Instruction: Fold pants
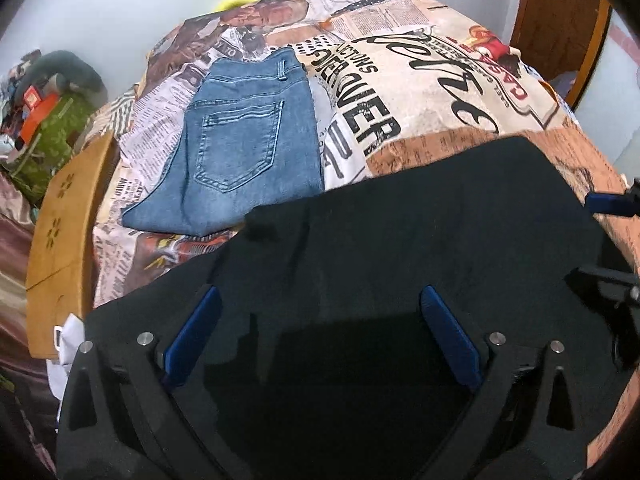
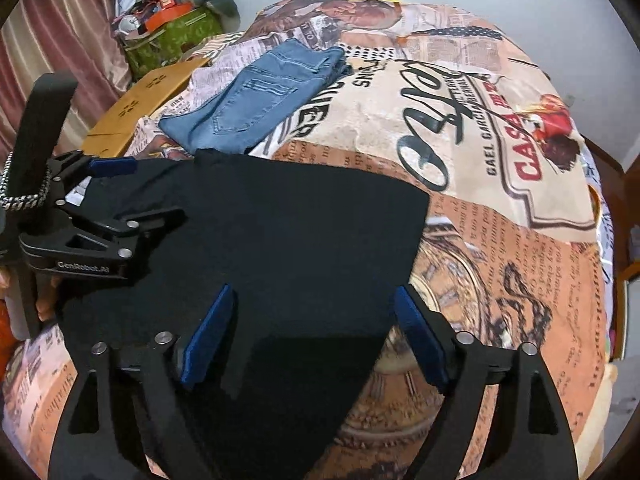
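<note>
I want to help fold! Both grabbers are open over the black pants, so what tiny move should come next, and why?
Probably lower the right gripper and close it on the near edge of the black pants. Both it and the left gripper are open and hold nothing, and the pants lie flat on the bedspread. The blue jeans already lie folded beyond them.

Much of the dark garment and bed sits out of sight

The black pants run under the left gripper and off the bottom edge, so their near end cannot be seen; they also cover one corner of the folded jeans. The right gripper is cut by the frame edge. The clutter in the green box is too small to identify.
</note>
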{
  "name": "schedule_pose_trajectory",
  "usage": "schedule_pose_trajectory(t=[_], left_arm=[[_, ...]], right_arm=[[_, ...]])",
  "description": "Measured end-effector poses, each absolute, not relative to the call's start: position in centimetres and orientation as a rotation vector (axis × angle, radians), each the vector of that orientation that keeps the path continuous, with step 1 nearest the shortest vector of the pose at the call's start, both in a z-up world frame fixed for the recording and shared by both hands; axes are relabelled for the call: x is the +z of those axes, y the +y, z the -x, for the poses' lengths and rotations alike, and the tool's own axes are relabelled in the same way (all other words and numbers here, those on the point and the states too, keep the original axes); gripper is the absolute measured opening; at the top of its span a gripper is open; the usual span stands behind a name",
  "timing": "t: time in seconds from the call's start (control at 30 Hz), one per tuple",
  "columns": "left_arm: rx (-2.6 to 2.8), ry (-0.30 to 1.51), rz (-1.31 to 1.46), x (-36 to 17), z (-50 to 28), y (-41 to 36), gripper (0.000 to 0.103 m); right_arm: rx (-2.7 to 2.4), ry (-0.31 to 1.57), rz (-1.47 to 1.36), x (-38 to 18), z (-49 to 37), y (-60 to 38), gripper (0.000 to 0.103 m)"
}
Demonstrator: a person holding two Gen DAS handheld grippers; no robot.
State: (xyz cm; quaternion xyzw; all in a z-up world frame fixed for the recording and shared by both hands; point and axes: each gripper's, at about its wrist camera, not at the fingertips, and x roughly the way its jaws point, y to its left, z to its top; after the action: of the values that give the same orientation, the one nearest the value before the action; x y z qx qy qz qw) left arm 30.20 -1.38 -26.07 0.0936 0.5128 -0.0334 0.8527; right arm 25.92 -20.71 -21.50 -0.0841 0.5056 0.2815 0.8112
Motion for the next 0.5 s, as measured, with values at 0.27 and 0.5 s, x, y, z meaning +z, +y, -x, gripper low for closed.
schedule_pose_trajectory(t=[0.27,0.5], left_arm=[[-0.034,1.072,-0.148,-25.6,-26.9,0.5,0.102],[0.002,1.067,-0.108,-24.4,-24.9,2.5,0.102]], right_arm=[[0.566,1.088,0.167,-21.1,-24.1,-22.3,0.085],[0.548,1.071,0.198,-19.8,-23.3,-22.1,0.085]])
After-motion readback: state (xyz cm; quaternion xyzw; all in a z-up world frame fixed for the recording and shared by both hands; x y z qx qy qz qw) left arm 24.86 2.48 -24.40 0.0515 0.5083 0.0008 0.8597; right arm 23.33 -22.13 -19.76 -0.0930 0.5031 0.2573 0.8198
